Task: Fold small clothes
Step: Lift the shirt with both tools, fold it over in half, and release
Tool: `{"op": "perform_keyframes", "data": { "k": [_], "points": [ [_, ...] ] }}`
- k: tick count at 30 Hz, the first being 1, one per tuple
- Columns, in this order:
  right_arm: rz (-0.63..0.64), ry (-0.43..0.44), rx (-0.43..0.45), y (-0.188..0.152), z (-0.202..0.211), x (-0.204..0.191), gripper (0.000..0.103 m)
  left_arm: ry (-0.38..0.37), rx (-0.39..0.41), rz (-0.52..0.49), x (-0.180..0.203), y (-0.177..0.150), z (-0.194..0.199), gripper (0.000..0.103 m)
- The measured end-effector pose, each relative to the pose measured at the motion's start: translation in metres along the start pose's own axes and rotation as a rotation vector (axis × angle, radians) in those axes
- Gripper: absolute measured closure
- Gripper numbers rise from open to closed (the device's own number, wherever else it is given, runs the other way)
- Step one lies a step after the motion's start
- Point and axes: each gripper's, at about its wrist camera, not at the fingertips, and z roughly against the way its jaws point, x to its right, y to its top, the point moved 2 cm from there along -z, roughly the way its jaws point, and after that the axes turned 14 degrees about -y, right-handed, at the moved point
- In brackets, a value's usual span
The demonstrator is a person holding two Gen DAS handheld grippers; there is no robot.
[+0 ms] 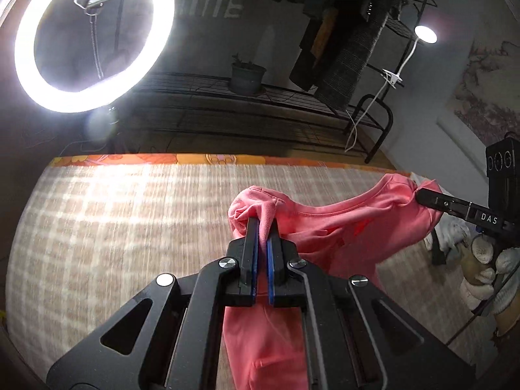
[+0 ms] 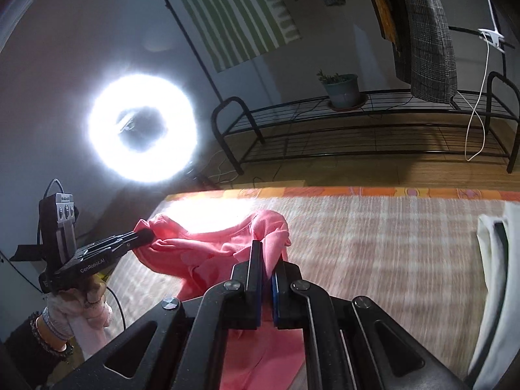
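A small pink garment [image 1: 338,227] hangs above the checked mat [image 1: 113,227], stretched between both grippers. My left gripper [image 1: 264,222] is shut on one bunched corner of it; the cloth runs between its blue pads and drops below. In the same view the right gripper [image 1: 422,195] pinches the other corner at the right, held by a gloved hand [image 1: 497,276]. In the right wrist view my right gripper [image 2: 267,253] is shut on the pink garment [image 2: 208,253], and the left gripper [image 2: 146,237] holds the far corner at the left.
A bright ring light [image 1: 94,39] stands beyond the mat's far edge. A black wire rack [image 2: 373,130] with a potted plant [image 2: 341,89] and hanging clothes [image 2: 425,32] lies behind. A white cloth [image 2: 494,292] lies on the mat [image 2: 390,243] at the right.
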Motion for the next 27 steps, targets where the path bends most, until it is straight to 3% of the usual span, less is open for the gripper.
{"op": "perform_keyframes", "data": {
  "k": [8,16,27],
  "points": [
    [0.033,0.001,-0.029,-0.069,0.047,-0.026,0.101,0.001,-0.026,0.017,0.019,-0.063,0.047,0.101],
    [0.096,-0.043,-0.084,-0.143,0.074,-0.037,0.101,0.033,-0.125,-0.004,0.023,-0.139,0.061,0.101],
    [0.312,-0.134,-0.122,-0.201,0.108,-0.057,0.097,0.043,-0.177,-0.081,0.033,-0.182,0.104,0.101]
  ]
}}
